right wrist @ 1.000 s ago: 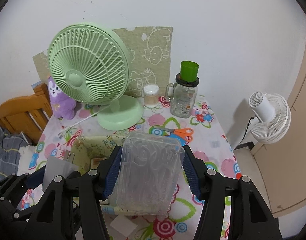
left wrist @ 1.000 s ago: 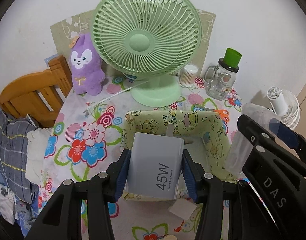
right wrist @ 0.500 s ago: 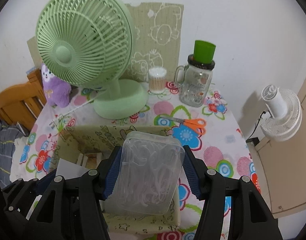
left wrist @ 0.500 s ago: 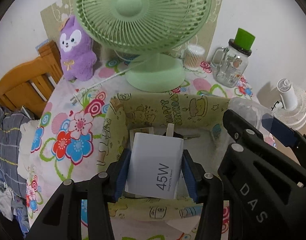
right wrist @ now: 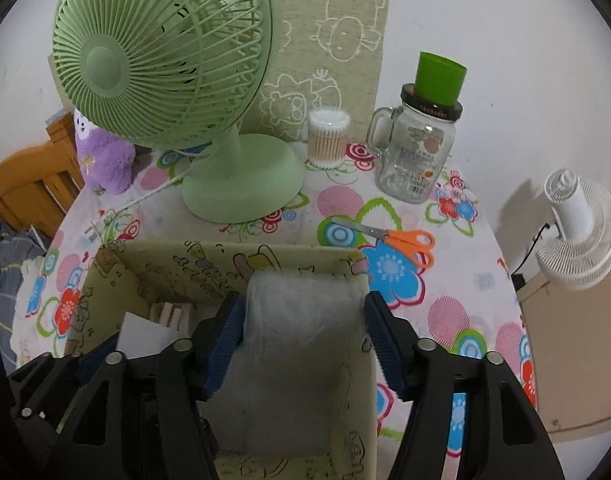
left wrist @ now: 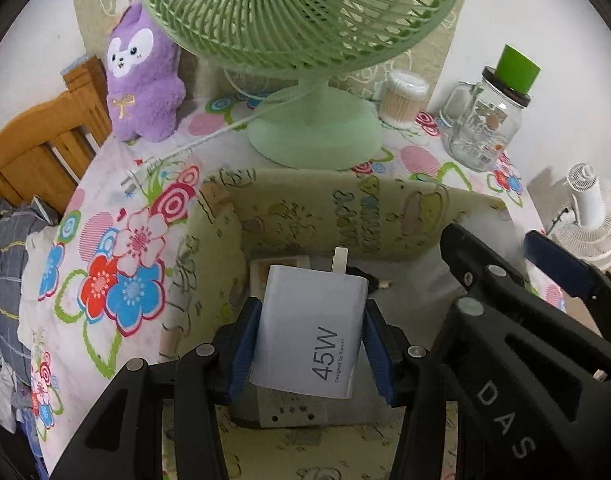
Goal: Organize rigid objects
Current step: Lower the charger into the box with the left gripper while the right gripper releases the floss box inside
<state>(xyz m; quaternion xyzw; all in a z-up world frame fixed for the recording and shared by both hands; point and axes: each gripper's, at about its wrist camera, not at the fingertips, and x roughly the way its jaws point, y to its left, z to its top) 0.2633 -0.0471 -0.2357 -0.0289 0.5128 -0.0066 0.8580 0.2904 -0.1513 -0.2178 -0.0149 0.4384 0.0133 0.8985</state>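
The left gripper (left wrist: 311, 344) is clamped on a white 45W charger (left wrist: 311, 330), its blue pads pressing the two smooth flat sides, and holds it low inside the yellow-green cartoon-print fabric box (left wrist: 305, 208) near the middle of the floral-cloth table (left wrist: 105, 240). The charger looks like a dense, rigid plastic block with slick faces, so the flat sides are the sound place to grip; its metal prongs point away toward the far wall of the box. The right gripper (right wrist: 303, 334) has just been opening: its jaws stand apart from the clear plastic case (right wrist: 301, 344), which shows as a blurred pale shape between them, apparently dropping into the right part of the same box. That case seems light, stiff and slippery, and likely to rattle or tip on landing. The box walls look soft and would give if bumped. A few small items already lie on its floor, so room under the charger is tight. Outside, the green desk fan (right wrist: 165, 60) stands just beyond the far wall, with orange scissors (right wrist: 397, 240) to the right and a glass jar (right wrist: 421, 156) further back; straight up is probably the clearest way out.
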